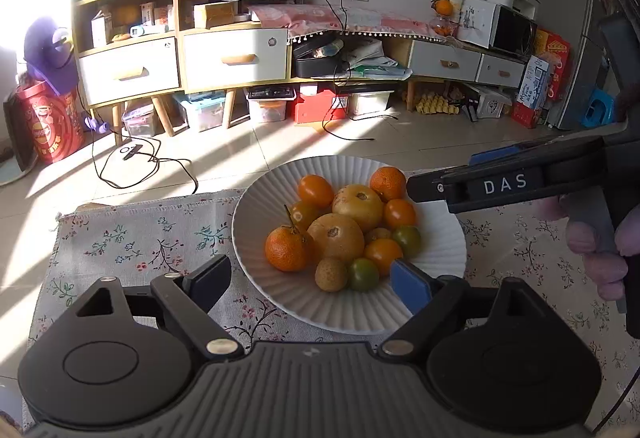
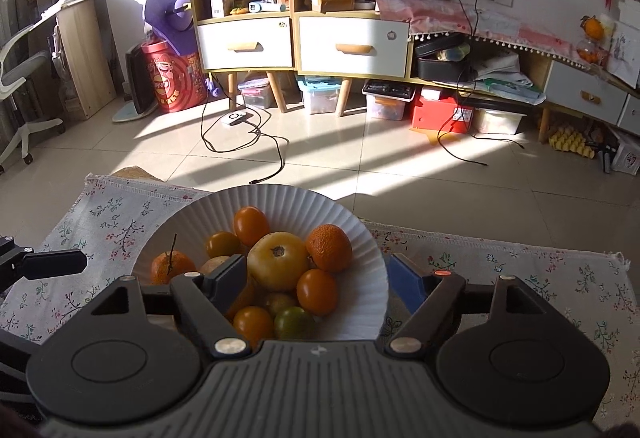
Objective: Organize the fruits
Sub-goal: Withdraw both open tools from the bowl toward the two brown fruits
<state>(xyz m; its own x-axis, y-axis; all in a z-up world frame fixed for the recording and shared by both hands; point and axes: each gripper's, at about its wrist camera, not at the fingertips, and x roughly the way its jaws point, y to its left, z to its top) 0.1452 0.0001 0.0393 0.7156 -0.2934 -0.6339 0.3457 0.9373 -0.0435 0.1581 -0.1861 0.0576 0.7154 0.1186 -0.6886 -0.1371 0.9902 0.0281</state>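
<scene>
With both the left gripper (image 1: 310,278) and the right gripper (image 2: 320,278) wide open and empty over the plate (image 1: 280,294), lift clear without nudging the piled fruits (image 1: 344,234).

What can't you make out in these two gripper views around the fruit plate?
- Left wrist view: the plate near rim, behind the left gripper.
- Right wrist view: the stemmed tangerine and lower fruits, partly behind the right gripper finger.
- Neither view shows the tablecloth whole.
</scene>
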